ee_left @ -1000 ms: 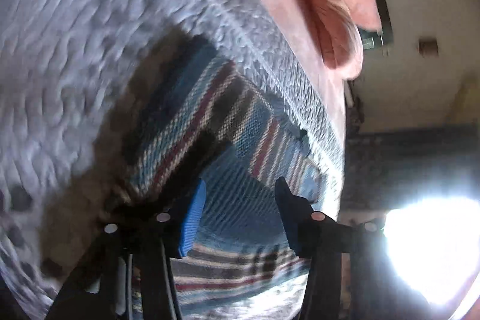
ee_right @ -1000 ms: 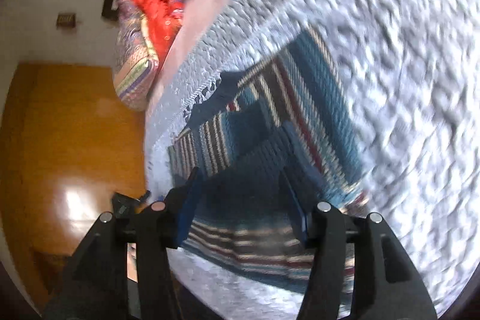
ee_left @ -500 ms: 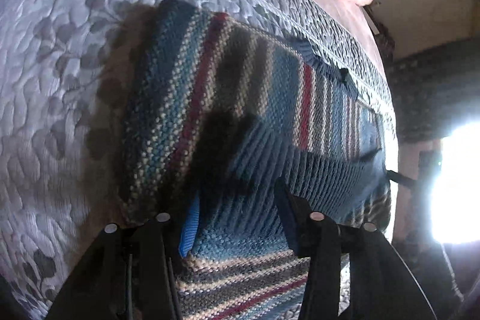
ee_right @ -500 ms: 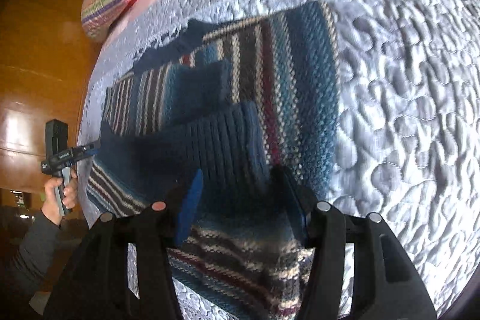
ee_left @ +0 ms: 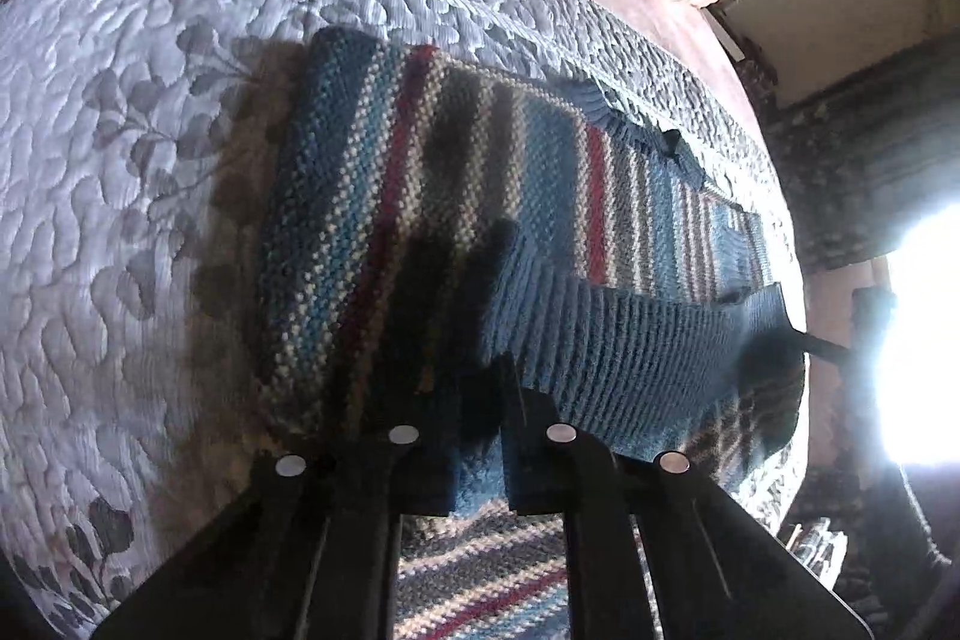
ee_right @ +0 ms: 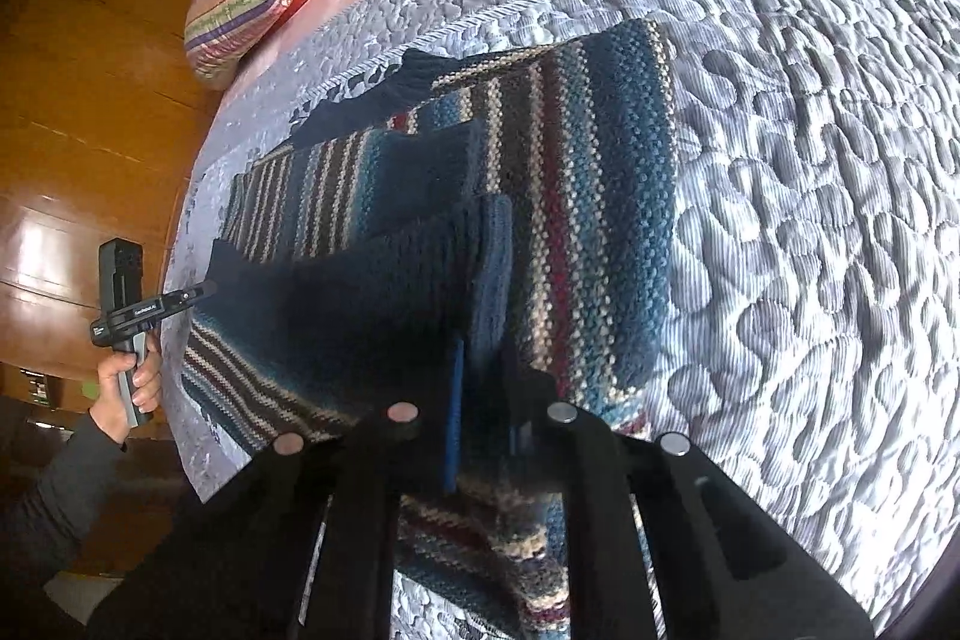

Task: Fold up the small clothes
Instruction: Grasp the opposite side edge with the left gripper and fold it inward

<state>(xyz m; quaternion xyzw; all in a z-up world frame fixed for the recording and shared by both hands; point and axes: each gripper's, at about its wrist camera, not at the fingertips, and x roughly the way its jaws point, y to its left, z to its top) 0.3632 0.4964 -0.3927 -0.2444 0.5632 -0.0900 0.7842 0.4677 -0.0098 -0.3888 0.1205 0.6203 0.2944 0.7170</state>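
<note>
Striped knit sweater part-folded on quilt; both claws pinch its ribbed hem.

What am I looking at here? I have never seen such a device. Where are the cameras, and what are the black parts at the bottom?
There is no robot: a person holds a two-finger gripper in each hand, and each carries a wide-angle camera looking along its fingers. The black parts are those fingers. One picture comes from the left gripper, the other from the right gripper, which also shows the person's hand holding the left one. A striped sweater lies on a grey quilted bedspread. Both grippers seem shut on its dark ribbed hem.
</note>
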